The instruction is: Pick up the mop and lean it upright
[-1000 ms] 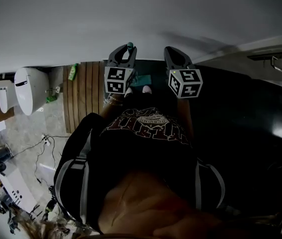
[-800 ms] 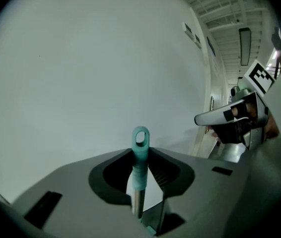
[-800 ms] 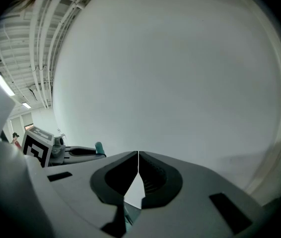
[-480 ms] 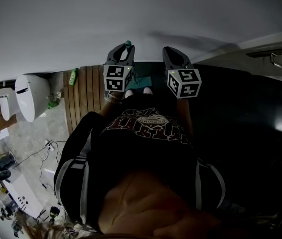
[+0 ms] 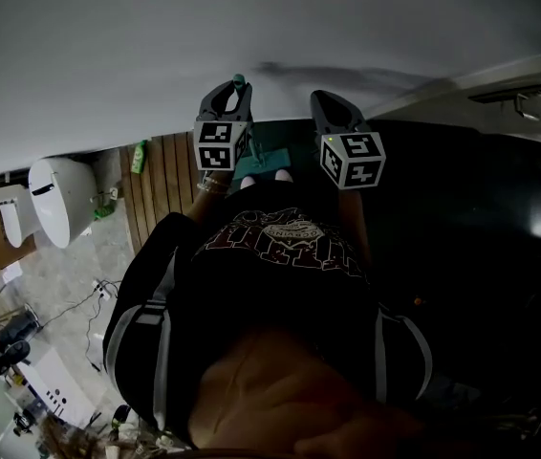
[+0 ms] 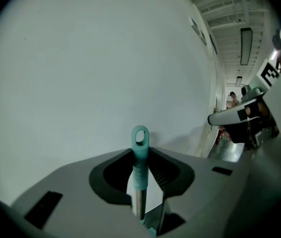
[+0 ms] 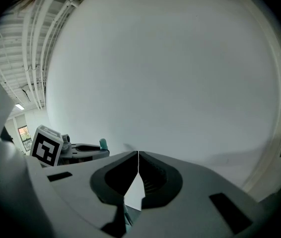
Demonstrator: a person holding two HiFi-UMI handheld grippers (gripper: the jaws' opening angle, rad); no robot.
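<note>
The mop's metal handle ends in a teal grip with a hanging loop (image 6: 140,135), and it stands upright between the jaws of my left gripper (image 6: 140,151), which is shut on it just below the loop. In the head view the loop (image 5: 239,81) pokes up above the left gripper (image 5: 228,101) close to the white wall, and the teal mop head (image 5: 259,159) lies on the floor below. My right gripper (image 5: 328,105) hangs beside it to the right. Its jaws (image 7: 138,153) meet at the tips with nothing between them. The right gripper view also catches the left gripper (image 7: 88,151) and the teal tip (image 7: 102,143).
A plain white wall (image 5: 251,27) fills the space ahead. At left are a white toilet (image 5: 55,194), a green bottle (image 5: 140,156), a wooden slatted floor (image 5: 161,185) and cables on tiles (image 5: 84,299). Dark floor (image 5: 481,208) spreads to the right.
My left gripper has carried the mop handle a little up and left in the head view, closer to the wall. The right gripper has hardly moved.
</note>
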